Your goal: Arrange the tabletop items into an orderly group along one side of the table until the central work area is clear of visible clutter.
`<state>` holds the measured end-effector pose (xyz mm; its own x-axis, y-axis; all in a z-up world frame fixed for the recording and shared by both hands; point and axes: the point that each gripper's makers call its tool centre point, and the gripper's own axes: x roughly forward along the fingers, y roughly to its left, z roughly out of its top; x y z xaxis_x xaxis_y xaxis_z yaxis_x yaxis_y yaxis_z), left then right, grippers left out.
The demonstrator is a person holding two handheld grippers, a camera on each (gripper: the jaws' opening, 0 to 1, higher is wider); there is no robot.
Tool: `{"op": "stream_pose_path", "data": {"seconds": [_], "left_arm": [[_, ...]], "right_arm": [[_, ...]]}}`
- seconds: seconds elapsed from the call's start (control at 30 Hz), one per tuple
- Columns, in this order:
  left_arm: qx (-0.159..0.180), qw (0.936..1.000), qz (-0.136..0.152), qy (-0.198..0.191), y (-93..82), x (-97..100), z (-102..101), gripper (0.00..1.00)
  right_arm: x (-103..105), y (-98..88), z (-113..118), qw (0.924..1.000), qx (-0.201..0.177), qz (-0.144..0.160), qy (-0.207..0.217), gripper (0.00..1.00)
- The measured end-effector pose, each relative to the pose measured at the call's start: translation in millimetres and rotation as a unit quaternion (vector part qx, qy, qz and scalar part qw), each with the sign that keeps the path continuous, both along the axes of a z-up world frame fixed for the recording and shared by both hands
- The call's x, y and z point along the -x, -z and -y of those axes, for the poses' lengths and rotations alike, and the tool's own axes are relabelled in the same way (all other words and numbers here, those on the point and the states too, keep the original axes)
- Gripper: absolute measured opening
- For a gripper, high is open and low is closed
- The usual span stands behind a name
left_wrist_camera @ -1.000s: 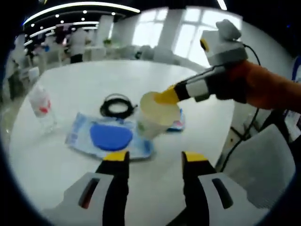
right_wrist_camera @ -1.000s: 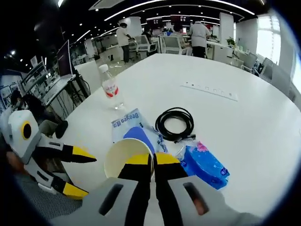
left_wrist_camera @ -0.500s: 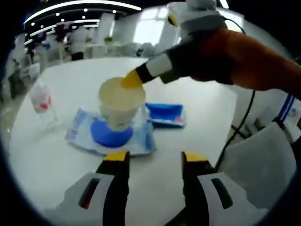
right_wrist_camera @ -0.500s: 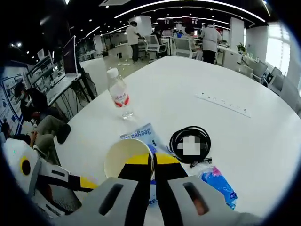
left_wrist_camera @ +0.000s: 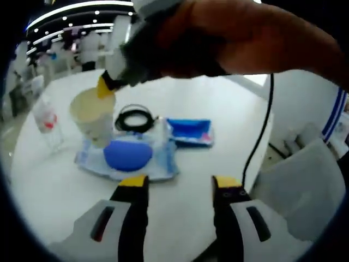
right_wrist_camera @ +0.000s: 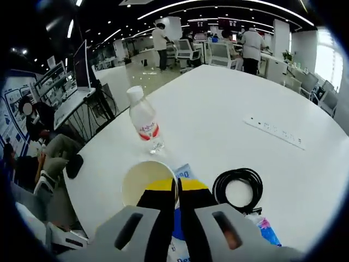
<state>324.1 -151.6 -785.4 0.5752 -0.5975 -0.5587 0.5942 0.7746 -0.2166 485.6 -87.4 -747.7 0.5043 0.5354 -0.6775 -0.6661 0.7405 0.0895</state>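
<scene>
Clamped on the rim of the paper cup [right_wrist_camera: 146, 183], the right gripper [right_wrist_camera: 175, 186] has carried it from over the blue-and-white pack [left_wrist_camera: 128, 157] toward the water bottle [right_wrist_camera: 146, 126], nearer the table's edge, so grouping is under way. Beside that pack, the coiled cable [left_wrist_camera: 135, 118] and blue packet [left_wrist_camera: 189, 131] lie unmoved. Left gripper [left_wrist_camera: 176, 183] still hovers with jaws apart, empty.

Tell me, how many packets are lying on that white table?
2. A large pale wipes packet with a blue oval label lies near the cup; a smaller bright blue packet sits beside the black coiled cable. Others could be hidden behind the arm.
</scene>
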Motion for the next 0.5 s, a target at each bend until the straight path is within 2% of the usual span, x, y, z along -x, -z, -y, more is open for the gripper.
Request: {"op": "stream_pose_path", "data": {"seconds": [0.2, 0.37, 0.5], "left_arm": [[-0.007, 0.9998, 0.008, 0.014, -0.9, 1.1, 3, 0.45], [0.000, 1.0000, 0.005, 0.002, -1.4, -2.8, -2, 0.44], [0.011, 0.9998, 0.002, -0.015, -3.1, -6.4, -8, 0.43]], "right_arm": [[-24, -0.8, -18, 1.0000, -0.002, 0.003, -0.006, 0.01], [-43, 2.4, -29, 1.0000, -0.008, -0.002, -0.003, 0.01], [-59, 6.1, -39, 0.9994, -0.027, -0.017, 0.011, 0.01]]}}
